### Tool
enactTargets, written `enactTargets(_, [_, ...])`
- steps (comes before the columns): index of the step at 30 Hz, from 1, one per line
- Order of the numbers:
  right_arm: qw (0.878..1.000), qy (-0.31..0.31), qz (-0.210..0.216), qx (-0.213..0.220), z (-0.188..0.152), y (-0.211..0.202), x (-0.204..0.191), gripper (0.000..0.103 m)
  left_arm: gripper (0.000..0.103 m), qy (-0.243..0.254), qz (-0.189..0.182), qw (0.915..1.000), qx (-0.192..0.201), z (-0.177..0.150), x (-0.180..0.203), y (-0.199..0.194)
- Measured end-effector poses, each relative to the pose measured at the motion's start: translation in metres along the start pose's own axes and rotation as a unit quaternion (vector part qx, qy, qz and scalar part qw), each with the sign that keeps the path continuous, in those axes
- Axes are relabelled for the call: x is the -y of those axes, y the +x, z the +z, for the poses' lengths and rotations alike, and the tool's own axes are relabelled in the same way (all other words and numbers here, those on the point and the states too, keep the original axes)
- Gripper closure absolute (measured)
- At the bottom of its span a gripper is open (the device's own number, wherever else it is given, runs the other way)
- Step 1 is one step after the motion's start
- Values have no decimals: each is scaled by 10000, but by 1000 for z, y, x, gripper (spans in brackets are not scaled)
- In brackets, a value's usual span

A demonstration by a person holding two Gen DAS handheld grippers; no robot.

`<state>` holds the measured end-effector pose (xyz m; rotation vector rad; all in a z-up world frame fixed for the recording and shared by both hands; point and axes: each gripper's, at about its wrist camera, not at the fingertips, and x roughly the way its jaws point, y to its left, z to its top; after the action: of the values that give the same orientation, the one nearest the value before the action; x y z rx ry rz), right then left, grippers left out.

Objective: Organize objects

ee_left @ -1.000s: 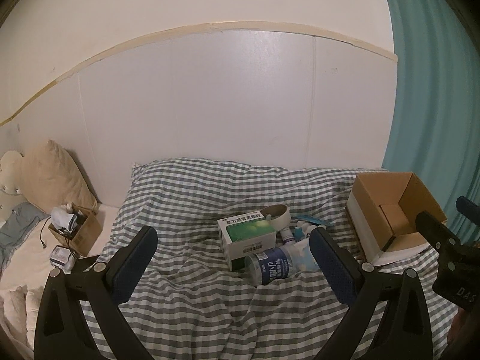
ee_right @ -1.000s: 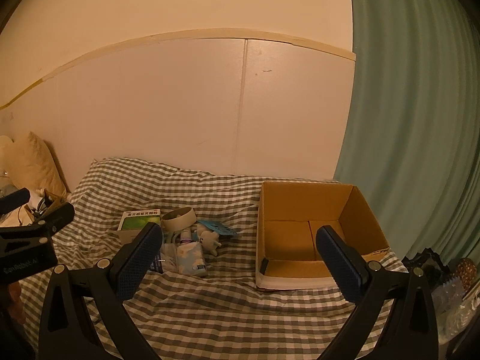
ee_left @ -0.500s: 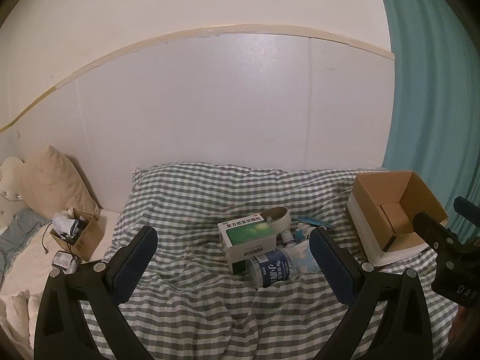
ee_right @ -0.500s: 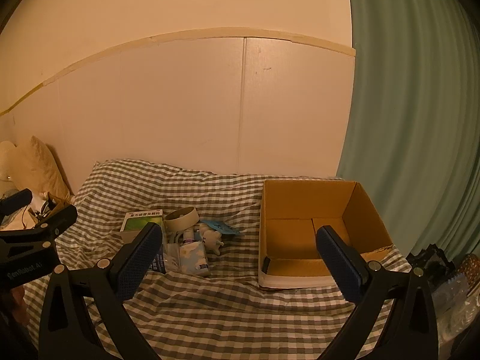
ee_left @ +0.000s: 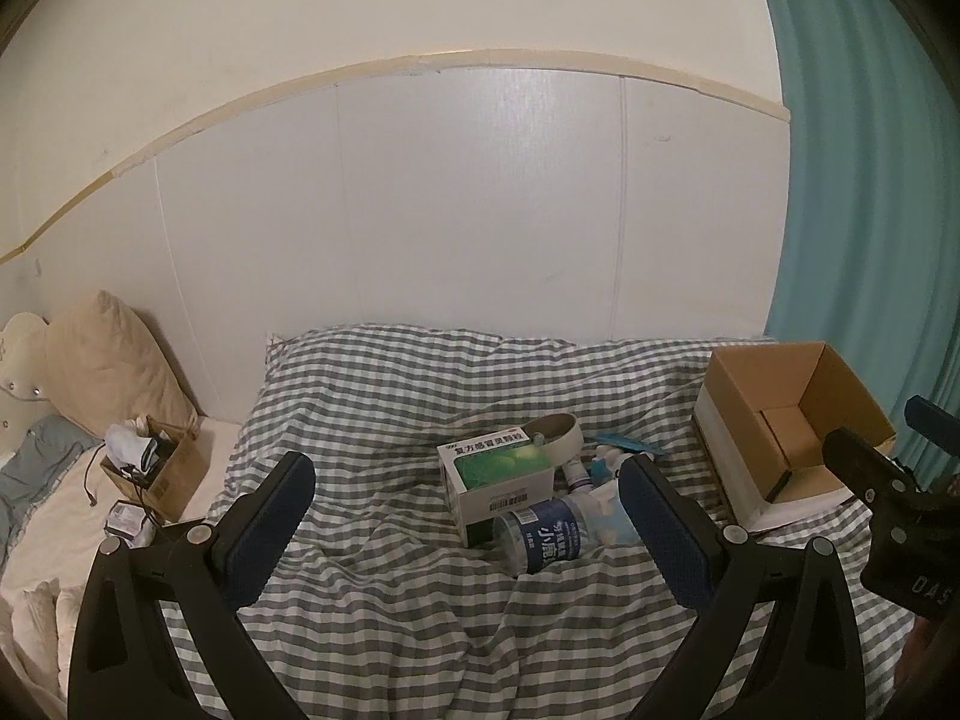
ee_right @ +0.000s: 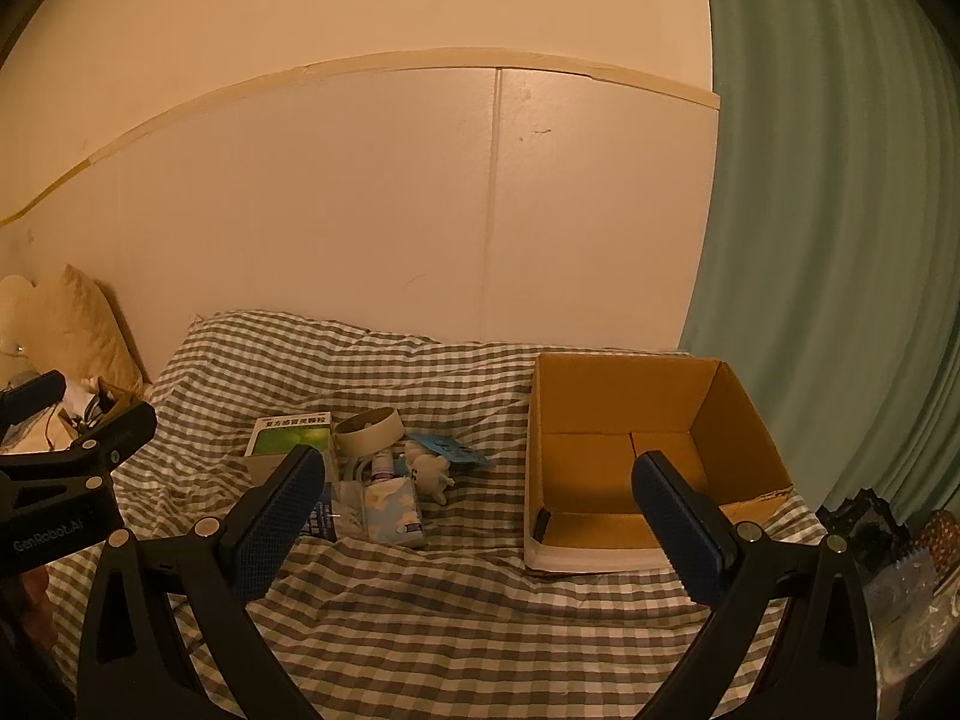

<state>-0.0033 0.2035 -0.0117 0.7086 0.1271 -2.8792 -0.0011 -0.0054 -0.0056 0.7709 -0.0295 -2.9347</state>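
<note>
We find the left gripper (ee_left: pixel 468 531) and right gripper (ee_right: pixel 480 519) both spread wide, holding nothing, poised above the near bedspread (ee_left: pixel 384 588). The medicine box (ee_left: pixel 495 474), tape roll (ee_left: pixel 558 432) and bottle (ee_left: pixel 540 540) lie clustered centrally; the cardboard box (ee_right: pixel 624 462) stands empty at right, apparently to receive them.

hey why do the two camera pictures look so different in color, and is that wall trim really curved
Left wrist view: cool, neutral white balance, so the wall reads white and the curtain teal. Right wrist view: a strong orange cast, dimmer, turning the same curtain grey-green. In both, fisheye distortion bows the wall trim into an arc and darkens the corners; it is probably straight.
</note>
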Motion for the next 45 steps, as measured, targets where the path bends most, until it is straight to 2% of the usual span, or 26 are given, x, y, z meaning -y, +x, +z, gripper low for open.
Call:
enactTargets(4, [10000,-8,-24,-15,2,-2,-1,0,0,9,59,10000,-50,2,-2,-2])
enactTargets(9, [9999,-37,91,25,3,-3,-4,0,0,-67,76,9999,80,7,-5,-8])
enactTargets(14, [9999,84,-12,-55,0,-1,2,0,0,188,28,9998,-85,3,3,0])
enactTargets(20, [9998,219,8,19,3,-2,7,0,0,56,3,9998,-195,-1,-9,13])
enactTargets(28, [9984,-161,22,-535,-16,35,-22,0,0,49,212,9983,-540,-9,-41,48])
enactTargets(35, [9913,-387,518,-1143,-31,74,-72,0,0,215,506,9943,-916,-25,-72,81])
enactTargets(39, [9856,-561,757,-1404,-35,102,-104,0,0,253,495,9932,-1018,-36,-88,93])
enactTargets(45, [9791,-761,684,-1760,-39,152,-133,0,0,-36,482,9908,-1267,-50,-112,110])
